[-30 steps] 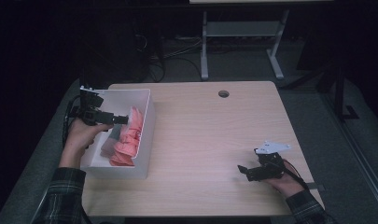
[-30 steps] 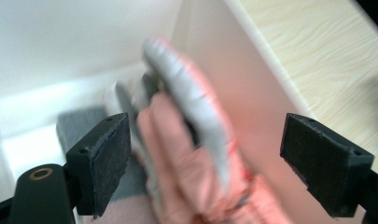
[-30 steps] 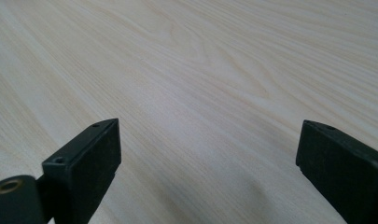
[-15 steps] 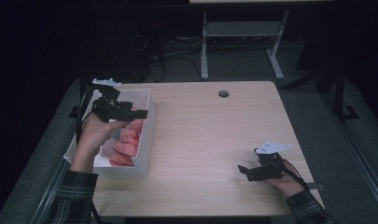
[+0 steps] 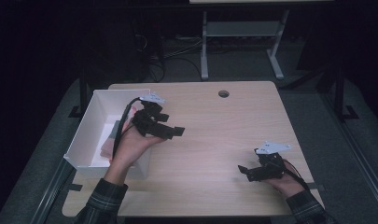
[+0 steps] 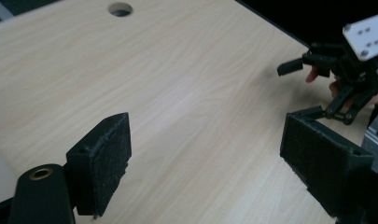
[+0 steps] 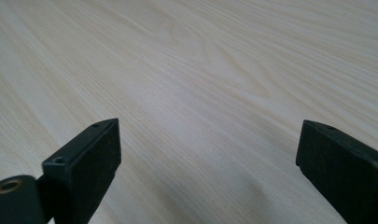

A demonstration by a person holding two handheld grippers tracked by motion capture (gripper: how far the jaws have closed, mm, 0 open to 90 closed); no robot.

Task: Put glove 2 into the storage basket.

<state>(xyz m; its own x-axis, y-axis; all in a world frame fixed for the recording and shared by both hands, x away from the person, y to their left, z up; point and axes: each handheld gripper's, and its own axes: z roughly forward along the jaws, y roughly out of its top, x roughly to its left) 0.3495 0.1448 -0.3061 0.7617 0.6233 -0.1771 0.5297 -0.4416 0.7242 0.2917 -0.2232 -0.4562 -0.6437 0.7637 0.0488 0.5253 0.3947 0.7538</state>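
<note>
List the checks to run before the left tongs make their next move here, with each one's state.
1. Left tongs open: ok, jaws wide apart.
2. Left tongs carrying nothing: ok, only bare table shows between the jaws.
3. Right tongs open and empty: ok.
4. Right tongs apart from the left: ok, near the table's front right.
5. White bin on the table's left: ok.
6. Pink pieces in the bin reachable: cannot tell, the hand covers most.

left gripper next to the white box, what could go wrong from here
1. The left gripper is open and holds nothing, so whatever pink pieces it was meant to lift may remain in the white box.
2. The hand sits over the box's right wall; a quick swing could knock or tip it.
3. The right gripper rests open near the table edge, far from helping.
</note>
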